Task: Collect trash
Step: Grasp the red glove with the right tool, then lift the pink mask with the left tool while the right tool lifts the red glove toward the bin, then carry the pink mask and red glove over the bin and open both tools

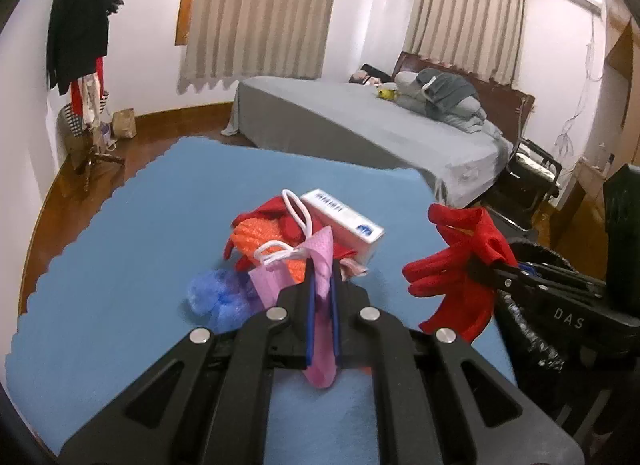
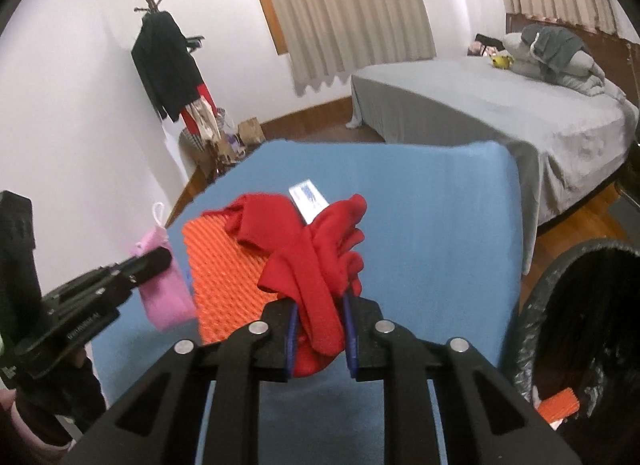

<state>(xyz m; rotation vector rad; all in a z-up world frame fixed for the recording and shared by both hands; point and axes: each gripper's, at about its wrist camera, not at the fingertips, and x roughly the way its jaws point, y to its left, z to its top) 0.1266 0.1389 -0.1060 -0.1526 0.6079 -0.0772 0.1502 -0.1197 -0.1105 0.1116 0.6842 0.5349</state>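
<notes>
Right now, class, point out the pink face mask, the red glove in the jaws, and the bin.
pink face mask [image 1: 320, 329], left wrist view, on the pleated body between the jaws.
red glove [image 2: 320, 297], right wrist view, on the bunched cloth.
bin [image 2: 536, 329], right wrist view, on its bag-lined rim.

Open blue mat [image 1: 120, 225] left of the trash pile [image 1: 280, 241], lined bin [image 2: 580, 325] crowding its right edge

The right gripper [image 2: 320, 329] clamps a red cloth [image 2: 320, 265] above the blue mat [image 2: 440, 225].
</notes>
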